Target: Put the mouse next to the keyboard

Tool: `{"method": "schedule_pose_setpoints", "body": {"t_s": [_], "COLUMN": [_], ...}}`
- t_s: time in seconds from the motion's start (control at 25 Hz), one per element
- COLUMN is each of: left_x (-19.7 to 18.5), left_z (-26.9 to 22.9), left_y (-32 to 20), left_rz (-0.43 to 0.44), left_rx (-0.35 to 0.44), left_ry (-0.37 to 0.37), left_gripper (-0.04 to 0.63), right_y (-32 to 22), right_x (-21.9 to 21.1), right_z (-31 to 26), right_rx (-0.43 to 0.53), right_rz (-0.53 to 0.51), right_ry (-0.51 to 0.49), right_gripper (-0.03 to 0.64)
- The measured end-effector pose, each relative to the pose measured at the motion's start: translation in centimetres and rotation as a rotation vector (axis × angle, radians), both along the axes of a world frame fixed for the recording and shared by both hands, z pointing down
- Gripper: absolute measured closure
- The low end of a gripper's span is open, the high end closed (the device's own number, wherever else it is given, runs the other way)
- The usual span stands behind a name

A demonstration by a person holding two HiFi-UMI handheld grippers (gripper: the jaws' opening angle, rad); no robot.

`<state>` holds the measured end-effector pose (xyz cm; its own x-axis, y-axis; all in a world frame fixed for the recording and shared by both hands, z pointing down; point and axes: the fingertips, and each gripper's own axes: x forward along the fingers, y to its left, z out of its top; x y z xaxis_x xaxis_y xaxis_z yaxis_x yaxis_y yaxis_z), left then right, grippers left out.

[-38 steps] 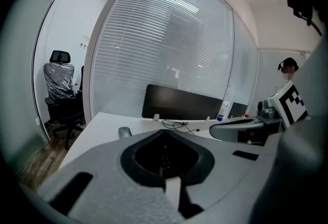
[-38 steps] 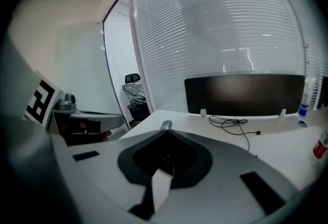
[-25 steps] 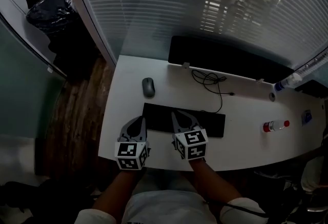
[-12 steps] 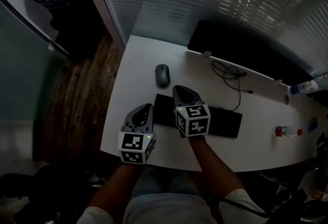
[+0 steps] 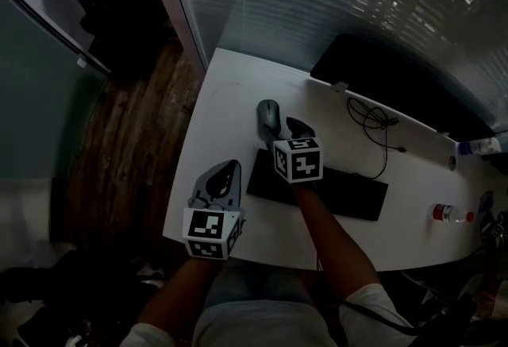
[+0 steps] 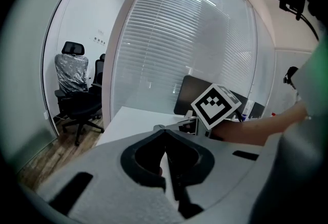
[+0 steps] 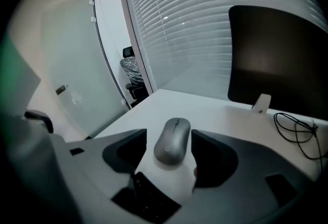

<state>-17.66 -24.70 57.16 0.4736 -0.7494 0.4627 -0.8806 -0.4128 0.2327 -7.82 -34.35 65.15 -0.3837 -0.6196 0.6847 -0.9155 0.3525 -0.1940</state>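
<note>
Grey wireless mouse (image 7: 172, 141) sits on the white worktop (image 5: 230, 99) just beyond the far left corner of the black keyboard (image 5: 341, 193), close to it but not alongside. The right claw (image 5: 286, 129) has its jaws opening, one on either side of the mouse. The right gripper view shows a sliver of worktop between each pad and the mouse's flanks, so nothing is gripped. The step in hand appears to be the reach for the pickup, and the carry has not begun. The next move likely calls for the claw to settle a little lower, clench squarely on the mouse's smooth, rounded sides, then lift it and set it down beside one short end of the keyboard. The curved shell may slip if pinched too high. The left claw (image 6: 165, 138) hangs clenched and empty off the keyboard's near left corner, over the worktop's edge. A dark monitor (image 5: 381, 83) stands beyond the keyboard's far side.
</note>
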Motion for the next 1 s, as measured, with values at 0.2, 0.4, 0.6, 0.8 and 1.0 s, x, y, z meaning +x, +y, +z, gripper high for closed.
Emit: {"method": "schedule_pose_setpoints", "body": {"t_s": [0.2,0.4,0.6,0.8,1.0], "left_x": [-1.1,-1.9,-2.7,-3.8,-4.2], "left_z": [0.0,0.4,0.4,1.0,1.2], "left_y": [-0.6,-1.0,-1.1,-1.3,-1.4], "left_rz": [-0.019,-0.03,-0.047,-0.065,-0.076], "left_rx": [-0.004,-0.007,-0.009,-0.014,-0.02], "left_ry": [0.009,0.02,0.022,0.02,0.022], "left_gripper": [0.591,0.591,0.591,0.591,0.591], "right_y": [-1.5,-2.3,-2.4,-2.6,-2.6], "right_x": [-0.8,-1.3,-1.5,-1.1,-1.1], "right_z": [2.1,4.3,5.8,6.4,6.2], "right_rx": [-0.075,-0.167,-0.208,-0.188,-0.18], "right_rz": [-0.022,-0.01,-0.001,0.014,0.046], "right_ry": [0.05,0.094,0.129,0.201,0.216], "right_gripper": [0.281,0.265,0.265,0.267,0.304]}}
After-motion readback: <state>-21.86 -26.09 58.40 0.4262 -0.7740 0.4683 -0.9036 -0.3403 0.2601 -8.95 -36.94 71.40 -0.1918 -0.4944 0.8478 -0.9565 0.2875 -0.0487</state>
